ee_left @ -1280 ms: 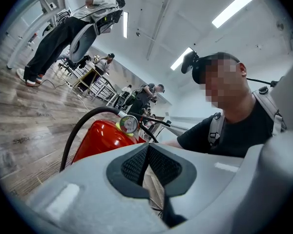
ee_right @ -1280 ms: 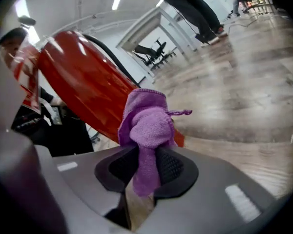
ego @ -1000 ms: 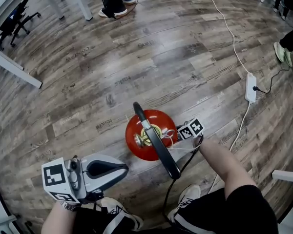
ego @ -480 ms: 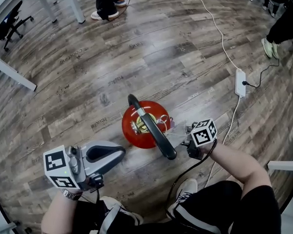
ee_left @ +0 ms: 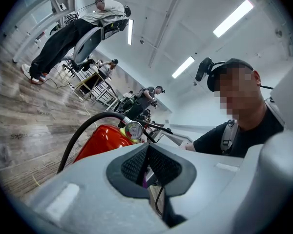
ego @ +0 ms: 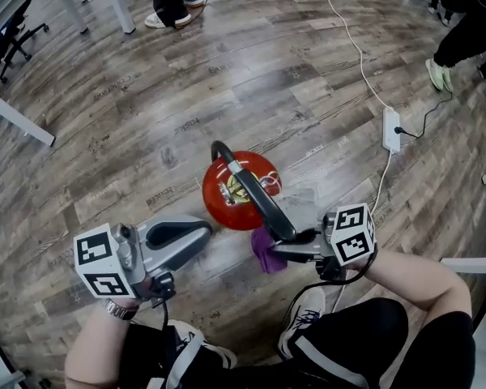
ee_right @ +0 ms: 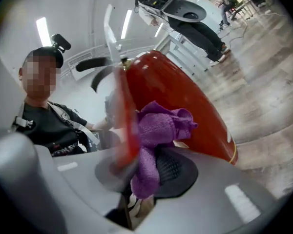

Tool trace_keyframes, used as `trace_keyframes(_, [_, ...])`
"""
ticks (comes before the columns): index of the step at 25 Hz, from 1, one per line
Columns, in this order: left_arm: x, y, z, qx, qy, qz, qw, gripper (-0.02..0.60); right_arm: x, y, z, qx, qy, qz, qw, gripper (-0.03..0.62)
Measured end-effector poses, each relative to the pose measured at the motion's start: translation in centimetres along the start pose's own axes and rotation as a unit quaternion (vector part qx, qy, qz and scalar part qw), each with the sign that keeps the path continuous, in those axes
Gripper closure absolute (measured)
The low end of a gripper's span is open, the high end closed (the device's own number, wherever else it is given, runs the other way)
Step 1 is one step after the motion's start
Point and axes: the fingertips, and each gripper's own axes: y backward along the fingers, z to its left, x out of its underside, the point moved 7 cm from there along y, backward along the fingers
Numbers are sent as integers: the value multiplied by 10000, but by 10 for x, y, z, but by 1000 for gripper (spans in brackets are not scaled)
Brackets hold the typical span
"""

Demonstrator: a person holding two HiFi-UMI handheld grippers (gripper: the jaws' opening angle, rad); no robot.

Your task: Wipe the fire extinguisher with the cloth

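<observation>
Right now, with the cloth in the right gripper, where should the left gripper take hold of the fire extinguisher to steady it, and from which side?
Probably the valve head, from above on the left. The fire extinguisher stands upright, and its red body looks too wide and smooth for jaws; the top fittings are narrower. The left gripper is shut and must open first.

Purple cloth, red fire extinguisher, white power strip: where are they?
purple cloth [ego: 265, 250], head view, its bunched middle.
fire extinguisher [ego: 215, 194], head view, red shoulder left of the valve.
power strip [ego: 391, 130], head view, middle of its white casing.
</observation>
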Motion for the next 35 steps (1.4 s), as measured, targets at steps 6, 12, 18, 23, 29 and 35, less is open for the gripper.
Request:
trace_keyframes(6, [-3,4,-9,5,-43,-34,10000,584,-25,12,58,-312,468,27,9984,500])
trace_keyframes(12, [-4,5,-14,38,-44,-78,10000,584,-35,4,63,-26,815,-450,9957,500])
trace_keyframes(18, [-1,4,-11,42,18,-66,10000,584,-6,-20,14,682,169,-367,9969,505])
trace_keyframes(23, [-1,9,-8,5,45,-103,9999,584,37,-57,-34,1063,-615,-36,9924,508])
trace_keyframes(29, [-3,10,-4,93,97,-156,9998,584,105,-93,-120,1960,-1018,536,9738,510])
trace_keyframes(35, [0,7,4,116,227,-229,9994,584,145,-109,-177,2578,-847,1080,9564,510])
